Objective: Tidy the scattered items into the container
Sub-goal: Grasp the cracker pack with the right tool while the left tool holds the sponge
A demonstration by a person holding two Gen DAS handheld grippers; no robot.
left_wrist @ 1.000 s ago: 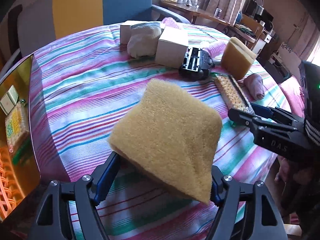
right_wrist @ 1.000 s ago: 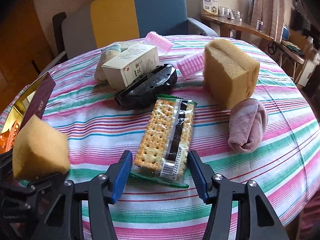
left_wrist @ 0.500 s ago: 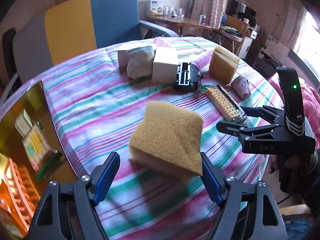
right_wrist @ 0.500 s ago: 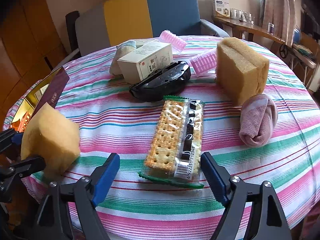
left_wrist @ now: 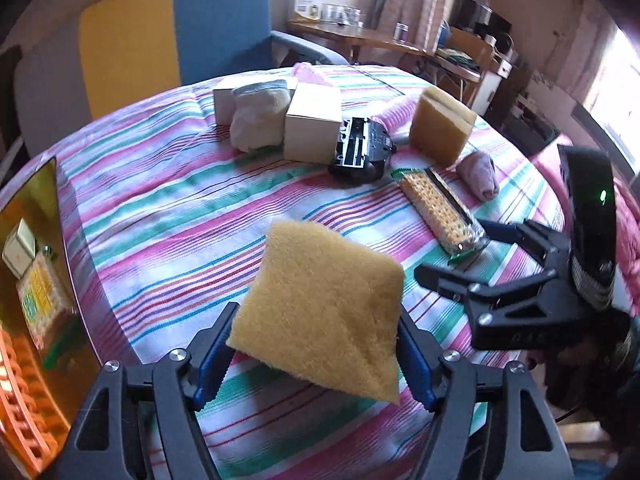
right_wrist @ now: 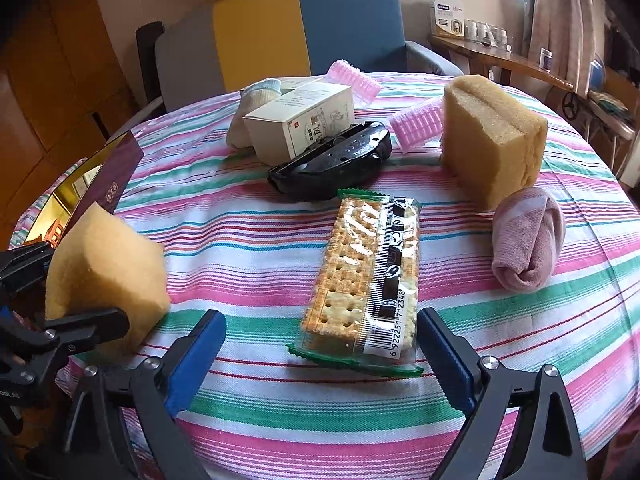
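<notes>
Left claw (left_wrist: pixel 314 364) closing, pinching soft yellow sponge (left_wrist: pixel 320 316): light, squashy, grip its sides. Right claw (right_wrist: pixel 320 354) opening wide round cracker pack (right_wrist: pixel 366 276), no contact; brittle, slick wrap, take long edges.

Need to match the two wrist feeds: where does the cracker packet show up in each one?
Left wrist: cracker packet, right of centre, lying aslant on the striped tablecloth.
Right wrist: cracker packet, centre, running up from between the open fingers.
Shared landmark: the black case just beyond its far end.
</notes>
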